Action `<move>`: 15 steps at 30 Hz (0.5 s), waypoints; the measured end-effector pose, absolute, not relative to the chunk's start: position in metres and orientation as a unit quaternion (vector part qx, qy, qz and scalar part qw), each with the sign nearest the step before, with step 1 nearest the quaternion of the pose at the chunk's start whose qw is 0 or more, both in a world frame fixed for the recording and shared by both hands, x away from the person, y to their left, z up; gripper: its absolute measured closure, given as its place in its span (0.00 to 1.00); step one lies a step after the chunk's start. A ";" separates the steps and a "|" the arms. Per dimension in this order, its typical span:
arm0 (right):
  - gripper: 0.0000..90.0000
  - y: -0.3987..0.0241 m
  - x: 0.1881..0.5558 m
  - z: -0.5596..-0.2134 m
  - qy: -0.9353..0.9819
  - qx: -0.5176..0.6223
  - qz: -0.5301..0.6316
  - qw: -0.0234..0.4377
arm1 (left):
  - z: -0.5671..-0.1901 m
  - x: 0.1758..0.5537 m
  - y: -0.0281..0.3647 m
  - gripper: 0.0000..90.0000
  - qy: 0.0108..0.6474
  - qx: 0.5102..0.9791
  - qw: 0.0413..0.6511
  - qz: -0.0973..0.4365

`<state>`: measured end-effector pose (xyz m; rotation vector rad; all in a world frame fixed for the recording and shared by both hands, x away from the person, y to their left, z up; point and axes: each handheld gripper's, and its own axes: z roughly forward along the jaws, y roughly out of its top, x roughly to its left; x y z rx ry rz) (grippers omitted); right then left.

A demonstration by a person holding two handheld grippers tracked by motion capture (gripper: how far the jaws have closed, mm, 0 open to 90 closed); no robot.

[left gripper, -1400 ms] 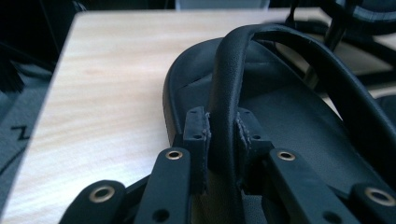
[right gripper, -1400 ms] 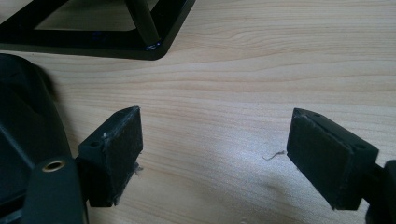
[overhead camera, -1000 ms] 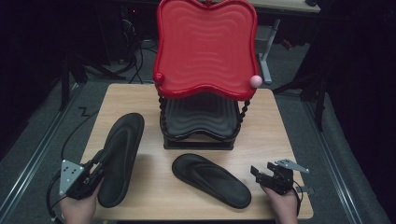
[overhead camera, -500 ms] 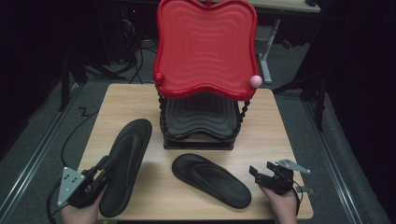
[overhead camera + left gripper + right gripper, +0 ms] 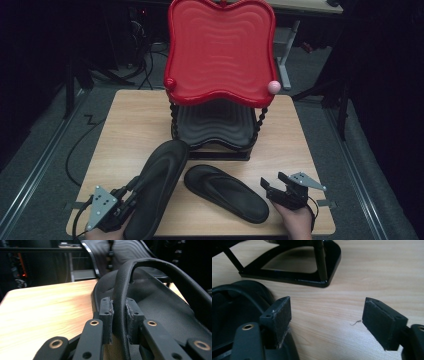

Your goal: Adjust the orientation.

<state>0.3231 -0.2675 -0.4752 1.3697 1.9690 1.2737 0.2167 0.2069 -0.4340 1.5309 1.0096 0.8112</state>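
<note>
In the high view, the left claw (image 5: 131, 192) sits at the lower left of the frame, a grey plate on its top, with its jaws closed on the strap of the left flip-flop (image 5: 157, 187). That black flip-flop lies on the wooden surface (image 5: 125, 125), running from the bottom edge up and to the right until its toe end comes just beside the base of the rack (image 5: 215, 150). In the left gripper view the strap (image 5: 120, 297) rises in an arch from between the two pads, which press on it from both sides, and the sole (image 5: 160, 302) spreads out to the right of the jaws.

At the lower middle of the high view lies the second flip-flop (image 5: 225, 192), strap side up, slanting from upper left to lower right, close to the first one but apart from it. Above both, in the upper middle, stands the rack with a red wavy tray (image 5: 220, 50) tilted over a dark tray (image 5: 215, 122).

At the lower right the right claw (image 5: 267, 187) hovers just beside the heel end of the second flip-flop. Its jaws stand wide apart with nothing between them and have just been closing a little; the right gripper view shows bare wood (image 5: 324, 315) in the gap and the flip-flop's edge (image 5: 234, 302) at the left pad.
</note>
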 end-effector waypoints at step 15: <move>0.29 -0.225 0.302 -0.435 0.711 0.421 0.516 0.225 | -0.425 0.257 0.146 0.88 0.397 0.650 0.553 0.337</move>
